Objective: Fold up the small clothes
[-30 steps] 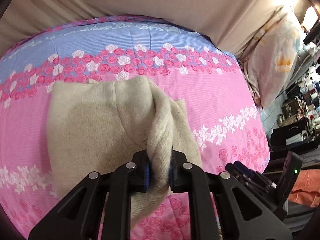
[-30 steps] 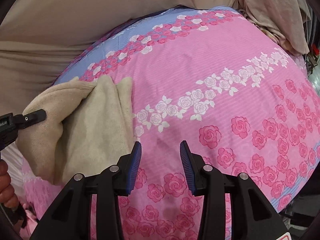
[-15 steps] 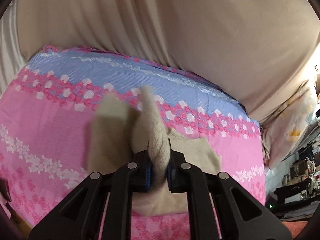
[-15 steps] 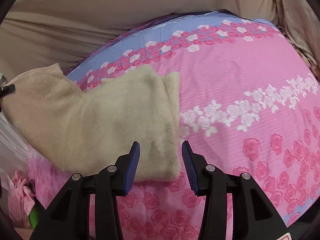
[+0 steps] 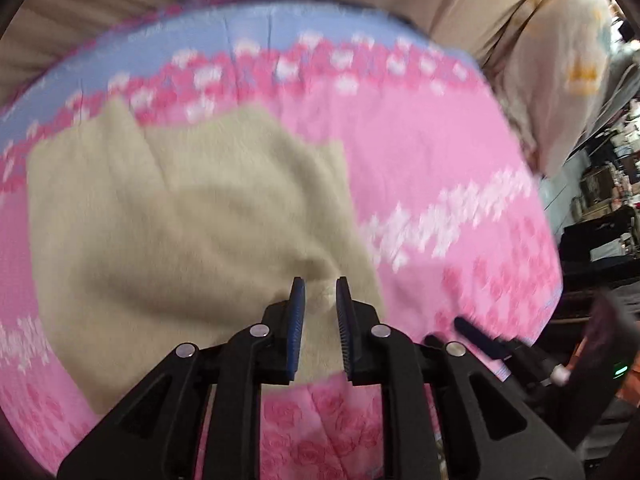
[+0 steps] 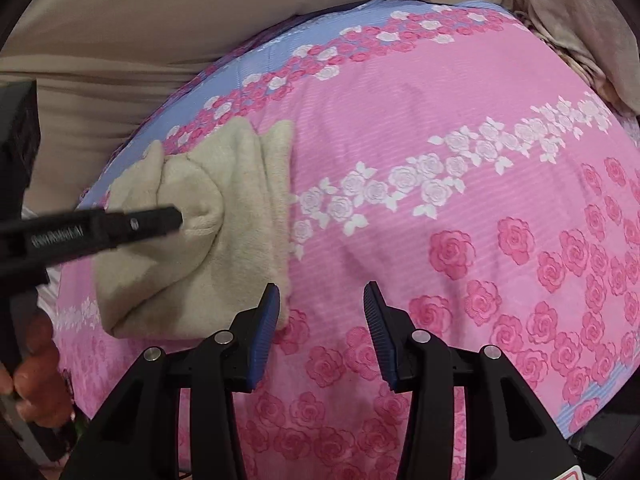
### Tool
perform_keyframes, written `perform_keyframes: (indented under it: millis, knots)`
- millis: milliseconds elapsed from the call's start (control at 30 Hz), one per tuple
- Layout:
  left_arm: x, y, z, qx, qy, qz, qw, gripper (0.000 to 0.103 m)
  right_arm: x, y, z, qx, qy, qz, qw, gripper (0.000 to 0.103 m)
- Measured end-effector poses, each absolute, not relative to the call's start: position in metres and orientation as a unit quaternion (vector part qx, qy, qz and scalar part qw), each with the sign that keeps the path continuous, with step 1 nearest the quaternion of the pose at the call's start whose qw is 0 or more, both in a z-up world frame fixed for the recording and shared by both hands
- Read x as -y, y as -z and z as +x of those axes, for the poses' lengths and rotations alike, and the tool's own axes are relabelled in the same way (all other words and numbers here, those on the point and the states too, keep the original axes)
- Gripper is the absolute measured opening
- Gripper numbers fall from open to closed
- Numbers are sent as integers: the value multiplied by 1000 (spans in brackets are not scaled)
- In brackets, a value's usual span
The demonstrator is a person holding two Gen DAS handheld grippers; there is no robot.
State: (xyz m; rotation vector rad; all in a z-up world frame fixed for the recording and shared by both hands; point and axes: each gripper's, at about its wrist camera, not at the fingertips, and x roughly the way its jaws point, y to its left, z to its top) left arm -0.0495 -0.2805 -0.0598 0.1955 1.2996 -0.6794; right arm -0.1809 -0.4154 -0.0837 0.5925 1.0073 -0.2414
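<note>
A beige fleecy garment (image 5: 192,216) lies folded on the pink rose-print bedspread (image 5: 432,168). In the left wrist view my left gripper (image 5: 319,286) stands just above the garment's near edge with its jaws a little apart and nothing between them. In the right wrist view the garment (image 6: 224,240) sits at the left, and my left gripper (image 6: 178,216) reaches in over it from the left. My right gripper (image 6: 320,296) is open and empty over the bedspread (image 6: 440,128), its left fingertip beside the garment's right edge.
A beige curtain (image 6: 160,20) hangs behind the bed. A pale pillow (image 5: 560,60) leans at the bed's right end, with cluttered shelves (image 5: 608,168) beyond. The person's hand (image 6: 36,376) shows at the lower left of the right wrist view.
My left gripper had the garment pinched and lifted; now it has let go and the garment lies flat, folded over. The right gripper stayed open and shifted slightly right.
</note>
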Motion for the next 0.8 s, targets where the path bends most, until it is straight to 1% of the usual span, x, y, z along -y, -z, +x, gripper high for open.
perform_keyframes:
  millis: [67, 100, 133, 167, 200, 233, 267, 333, 467, 500, 533, 600, 633, 667, 700, 733, 800]
  knots:
    - [270, 59, -57, -594, 321, 71, 734, 28, 421, 80, -187, -469, 115, 286, 828, 48]
    - [261, 53, -61, -591, 321, 71, 737, 46, 421, 77, -186, -466, 112, 288, 829, 49]
    - [248, 44, -64, -580, 318, 71, 747, 59, 421, 74, -181, -464, 106, 289, 831, 51]
    - [236, 35, -66, -568, 317, 66, 757, 61, 419, 71, -174, -461, 92, 294, 832, 56]
    - [221, 24, -66, -553, 315, 59, 769, 62, 417, 68, -165, -458, 76, 300, 833, 57]
    - [212, 17, -64, -547, 310, 56, 776, 63, 412, 65, -152, -456, 57, 304, 835, 60]
    - [195, 9, -61, -540, 298, 52, 785, 65, 407, 62, -140, -455, 41, 306, 835, 65]
    - [171, 0, -52, -534, 279, 38, 798, 68, 393, 61, -107, -461, 1, 305, 834, 71]
    - [111, -10, -38, -528, 225, -6, 819, 68, 368, 71, -42, -495, -46, 285, 820, 73]
    - [101, -10, -37, -529, 216, -15, 821, 68, 362, 75, -25, -508, -59, 278, 813, 75]
    - [87, -10, -35, -528, 208, -25, 823, 68, 357, 80, -14, -517, -70, 276, 807, 81]
    - [70, -10, -36, -526, 192, -33, 828, 68, 351, 91, 3, -537, -78, 274, 794, 82]
    - [60, -9, -35, -528, 184, -41, 828, 68, 348, 95, 8, -544, -81, 277, 788, 81]
    - [54, -7, -34, -531, 175, -47, 828, 68, 346, 95, 10, -544, -88, 282, 785, 60]
    - [51, -5, -35, -533, 171, -52, 827, 68, 342, 92, 12, -541, -115, 294, 780, 34]
    - [45, -4, -34, -534, 168, -59, 826, 68, 337, 87, 12, -539, -139, 311, 771, 11]
    - [39, -4, -33, -534, 159, -68, 827, 68, 326, 65, 6, -522, -146, 303, 784, 10]
